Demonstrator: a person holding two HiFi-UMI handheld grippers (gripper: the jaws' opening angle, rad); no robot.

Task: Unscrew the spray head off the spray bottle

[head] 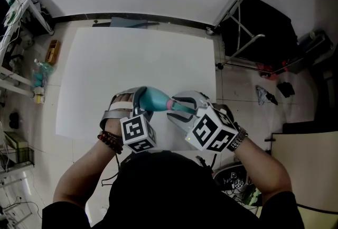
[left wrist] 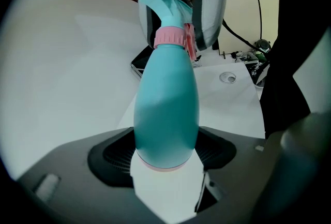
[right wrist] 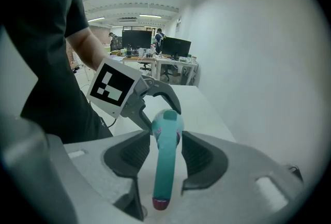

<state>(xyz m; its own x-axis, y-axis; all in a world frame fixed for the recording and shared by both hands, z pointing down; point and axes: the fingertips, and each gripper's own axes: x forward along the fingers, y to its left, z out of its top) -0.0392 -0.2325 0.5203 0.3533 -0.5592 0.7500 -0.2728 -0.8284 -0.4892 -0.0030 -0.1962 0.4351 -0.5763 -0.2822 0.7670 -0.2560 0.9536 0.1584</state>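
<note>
Lying between both hands above the tabletop (head: pixel 132 58), the teal spray bottle (left wrist: pixel 166 99) is gripped at its base by the left fingers (left wrist: pixel 111 154). Its long axis runs straight ahead of them to the spray head (right wrist: pixel 164 166), which the right fingers (right wrist: pixel 204 158) appear to clamp.

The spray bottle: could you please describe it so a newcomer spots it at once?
Above the white table, the person's two grippers meet. Between them is the teal spray bottle, body in the left gripper, spray head in the right gripper; its pink collar sets it apart.
</note>
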